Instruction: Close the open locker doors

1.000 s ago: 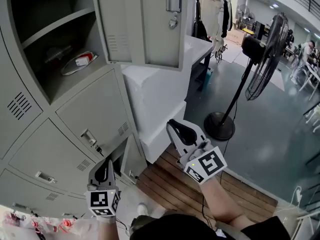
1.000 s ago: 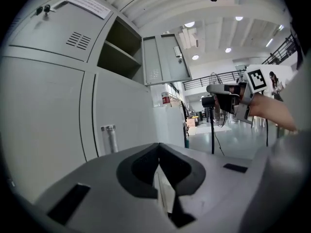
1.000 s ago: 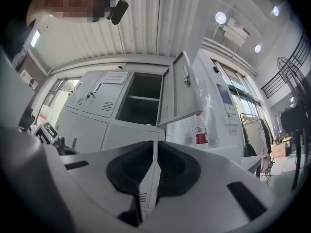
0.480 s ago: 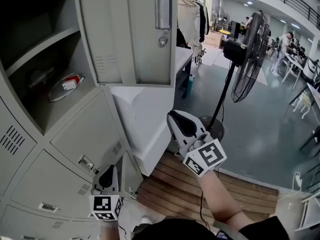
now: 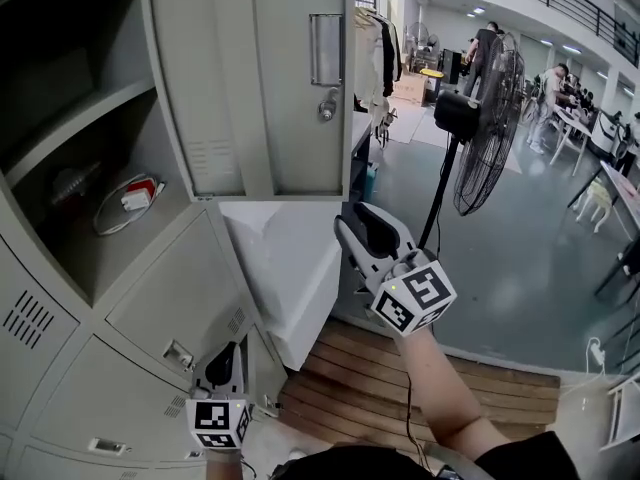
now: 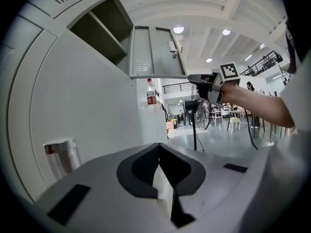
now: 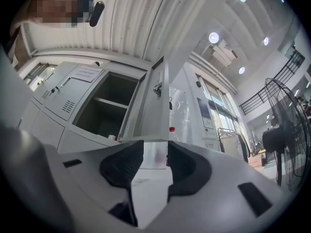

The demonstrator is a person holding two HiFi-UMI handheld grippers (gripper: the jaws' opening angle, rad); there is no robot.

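The grey upper locker door (image 5: 260, 78) hangs wide open, its latch (image 5: 326, 106) on the free edge. Behind it the open compartment (image 5: 70, 168) holds a shelf and a coiled cable with a red-and-white item (image 5: 128, 200). My right gripper (image 5: 358, 226) is raised below the door's lower corner, apart from it. Its jaws have just been opening and nothing is between them (image 7: 155, 161). The door's edge (image 7: 154, 106) stands ahead of them. My left gripper (image 5: 228, 356) is low by the bottom lockers, next to a small door (image 5: 262, 360) that stands ajar. Its jaws (image 6: 159, 152) meet at the tips.
A white block (image 5: 290, 258) with a bottle (image 6: 151, 93) on it stands right of the lockers. A tall standing fan (image 5: 480, 118) is at the right, over grey floor. A wooden slatted platform (image 5: 420, 388) lies below. Clothes hang on a rack (image 5: 385, 53); people are far back.
My right gripper has risen toward the open upper door's lower corner. The left gripper has slid a little to the right along the bottom lockers.
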